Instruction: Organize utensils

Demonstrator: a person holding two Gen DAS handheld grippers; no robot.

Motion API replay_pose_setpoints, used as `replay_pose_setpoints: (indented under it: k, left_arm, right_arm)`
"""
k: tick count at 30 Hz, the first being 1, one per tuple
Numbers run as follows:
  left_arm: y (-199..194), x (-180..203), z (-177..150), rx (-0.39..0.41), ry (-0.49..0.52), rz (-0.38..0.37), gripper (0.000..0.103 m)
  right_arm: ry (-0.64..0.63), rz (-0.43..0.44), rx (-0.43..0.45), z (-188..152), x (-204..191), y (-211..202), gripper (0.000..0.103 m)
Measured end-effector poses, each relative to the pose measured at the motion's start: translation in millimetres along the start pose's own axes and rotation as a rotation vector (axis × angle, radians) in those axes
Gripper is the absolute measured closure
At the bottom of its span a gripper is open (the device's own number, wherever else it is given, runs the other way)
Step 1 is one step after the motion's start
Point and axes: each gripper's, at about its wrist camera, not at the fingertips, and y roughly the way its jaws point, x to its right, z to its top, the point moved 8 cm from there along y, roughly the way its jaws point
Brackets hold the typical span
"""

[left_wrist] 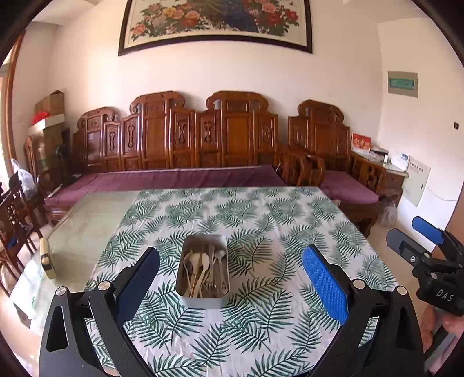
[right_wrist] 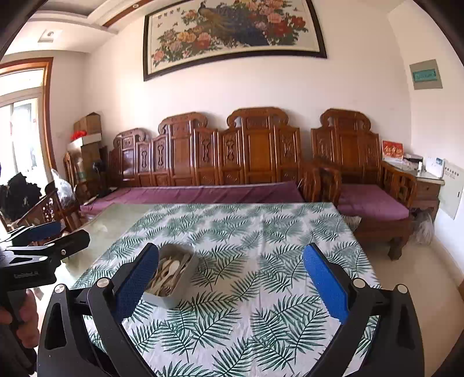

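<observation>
1. The carved wooden sofa point(left_wrist: 179, 150) with purple cushions stood against the wall, beyond the far edge of the desk point(left_wrist: 87, 220).
2. The peacock-and-peony painting point(left_wrist: 216, 24) hung on the wall above the sofa.
3. The desk had a glass top, and a leaf-print tablecloth point(left_wrist: 261, 220) covered most of it, leaving a bare strip on the desk's left.
4. The left gripper point(left_wrist: 230, 271) hovered above the near part of the desk, its fingers point(left_wrist: 324, 282) wide apart and holding nothing.
5. The right gripper point(right_wrist: 230, 271) hung over the near part of the desk, to the right of the left gripper, its fingers point(right_wrist: 326, 282) likewise spread wide and empty.
6. The metal tin point(left_wrist: 203, 268) rested on the tablecloth near the middle of the desk.
7. A small beige case point(left_wrist: 46, 258) lay on the bare glass at the desk's left edge.
8. The utensils point(left_wrist: 204, 268), pale spoons, forks and wooden sticks, lay jumbled inside the tin, in the middle of the desk.
</observation>
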Motion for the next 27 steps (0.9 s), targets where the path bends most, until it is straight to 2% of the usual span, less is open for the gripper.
replay_pose_setpoints:
  k: [8, 27]
  left_arm:
    - [-13.7, 2.1, 5.1, 0.023, 0.002, 0.013, 0.008]
    - [-10.2, 1.8, 3.6, 0.018, 0.003, 0.024, 0.008]
  right_arm:
    - [-0.004, -0.002, 0.027, 7.5, 2.1, -14.1, 0.003]
    - [0.001, -0.002, 0.02, 6.6, 0.7, -13.6, 0.003]
